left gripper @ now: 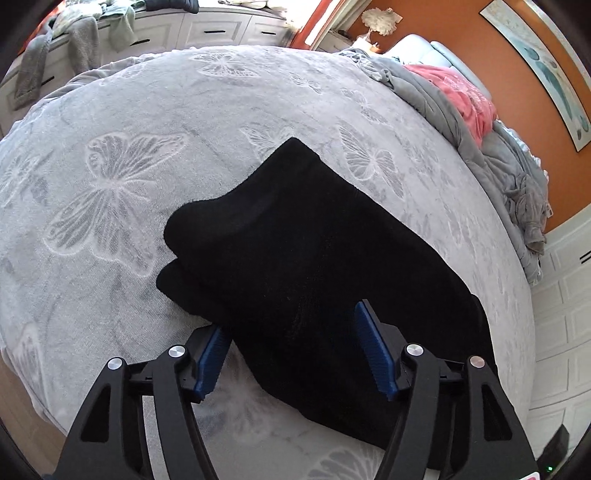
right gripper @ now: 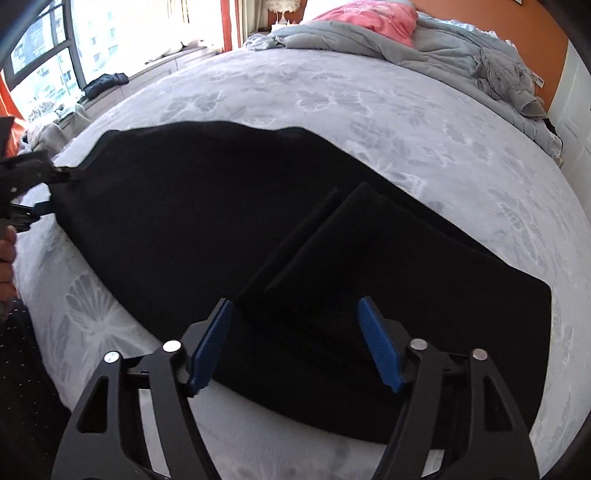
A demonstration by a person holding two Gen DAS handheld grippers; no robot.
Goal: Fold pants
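The black pants point(left gripper: 314, 258) are seen lying folded on a grey butterfly-patterned blanket point(left gripper: 129, 147), with layered edges stacked. Both the left gripper point(left gripper: 295, 347) and right gripper point(right gripper: 293, 343) are held wide apart above the fabric, gripping nothing. Only from the right wrist are overlapped leg ends point(right gripper: 343, 236) and a window point(right gripper: 55, 55) shown.

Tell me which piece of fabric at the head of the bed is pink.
The pink garment lying on top of the crumpled grey blanket; the blanket and the black pants are not pink.
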